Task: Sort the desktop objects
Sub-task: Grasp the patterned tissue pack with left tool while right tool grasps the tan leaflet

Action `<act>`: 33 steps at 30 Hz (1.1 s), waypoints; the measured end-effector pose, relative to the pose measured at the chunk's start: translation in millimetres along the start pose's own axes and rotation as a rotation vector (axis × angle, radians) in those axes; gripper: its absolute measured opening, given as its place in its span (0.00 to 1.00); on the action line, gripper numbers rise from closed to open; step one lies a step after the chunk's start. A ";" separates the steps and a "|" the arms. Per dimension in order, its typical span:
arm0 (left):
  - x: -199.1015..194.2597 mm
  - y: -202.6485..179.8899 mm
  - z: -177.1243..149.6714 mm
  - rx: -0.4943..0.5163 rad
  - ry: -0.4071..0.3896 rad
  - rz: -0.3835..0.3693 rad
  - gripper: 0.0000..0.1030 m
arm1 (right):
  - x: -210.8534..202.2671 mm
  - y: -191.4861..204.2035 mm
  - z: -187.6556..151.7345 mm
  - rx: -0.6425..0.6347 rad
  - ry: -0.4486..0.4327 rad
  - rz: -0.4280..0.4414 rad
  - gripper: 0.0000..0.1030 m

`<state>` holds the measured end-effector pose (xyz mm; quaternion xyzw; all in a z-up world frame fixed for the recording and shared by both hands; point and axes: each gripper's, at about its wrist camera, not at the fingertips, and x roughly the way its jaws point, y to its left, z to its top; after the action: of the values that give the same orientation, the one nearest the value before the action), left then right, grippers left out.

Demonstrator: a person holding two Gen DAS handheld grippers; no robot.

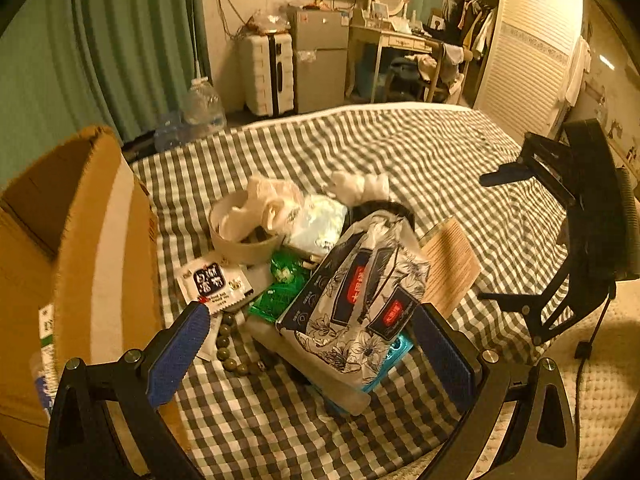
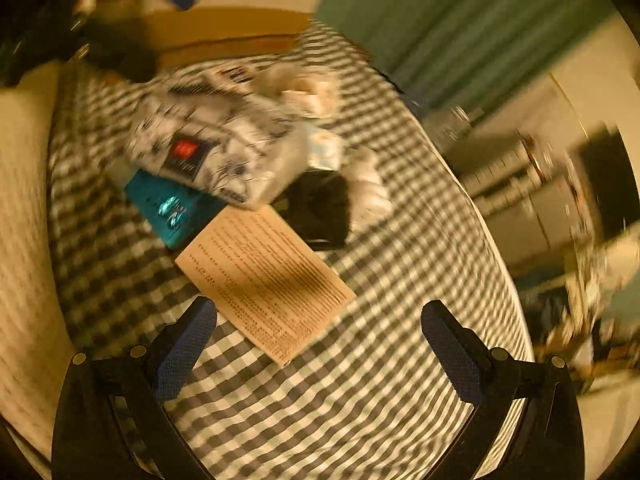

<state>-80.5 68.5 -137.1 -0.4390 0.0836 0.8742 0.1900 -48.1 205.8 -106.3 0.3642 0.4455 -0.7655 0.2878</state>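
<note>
1. Checked bedsheet (image 1: 420, 148) fills the space beneath and between both sets of fingers; everything else lies on it. Largest surface in either view.
2. Cardboard box (image 1: 104, 232), open at the top, stands just outside the left gripper's (image 1: 316, 344) left finger, beside the pile. Right wrist view shows it blurred, well ahead of the right gripper (image 2: 320, 332).
3. Floral tissue pack (image 1: 368, 276), white with dark and red labels, sits just ahead of the left fingers, in the gap between them, on top of the heap. Left fingers stand wide apart, holding nothing.
4. Printed leaflet (image 2: 264, 280), tan, lies flat just ahead of the right fingers, its near corner reaching into the gap between them, closer to the left finger. Right fingers spread wide, empty. View motion-blurred.
5. Teal packet (image 2: 168, 208) is partly under the tissue pack, ahead of the right gripper's left finger and touching the leaflet's far edge.
6. Off-white bowl (image 1: 240, 236) with crumpled white stuff inside, beyond the left fingers, past the tissue pack.
7. White sachet (image 1: 212, 280) with dark label, just ahead of the left finger's tip.
8. Green wrappers (image 1: 276, 292) between sachet and tissue pack.
9. Bead bracelet (image 1: 228, 340), just inside the left finger.
</note>
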 end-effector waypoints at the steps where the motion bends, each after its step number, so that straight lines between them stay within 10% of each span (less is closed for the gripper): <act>1: 3.7 0.7 -1.0 -0.001 0.011 -0.003 1.00 | 2.7 5.0 1.5 -0.051 -0.012 0.010 1.00; 12: 39.3 1.2 -6.5 0.018 0.078 -0.019 1.00 | 56.4 37.0 6.7 -0.326 0.051 0.060 0.95; 22: 62.3 3.3 -9.7 0.021 0.118 -0.052 1.00 | 61.0 16.5 -12.5 -0.106 0.098 0.108 0.84; 28: 74.7 -0.9 -12.7 0.026 0.147 -0.087 0.67 | 54.9 7.9 -32.9 -0.042 0.157 0.046 0.82; 33: 76.2 -8.3 -10.1 0.040 0.124 -0.109 0.66 | 34.1 -16.8 -48.1 0.122 0.189 -0.007 0.82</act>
<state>-111.1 92.6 -203.9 -0.4922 0.0886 0.8319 0.2405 -65.9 252.0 -142.3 0.4503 0.4244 -0.7544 0.2191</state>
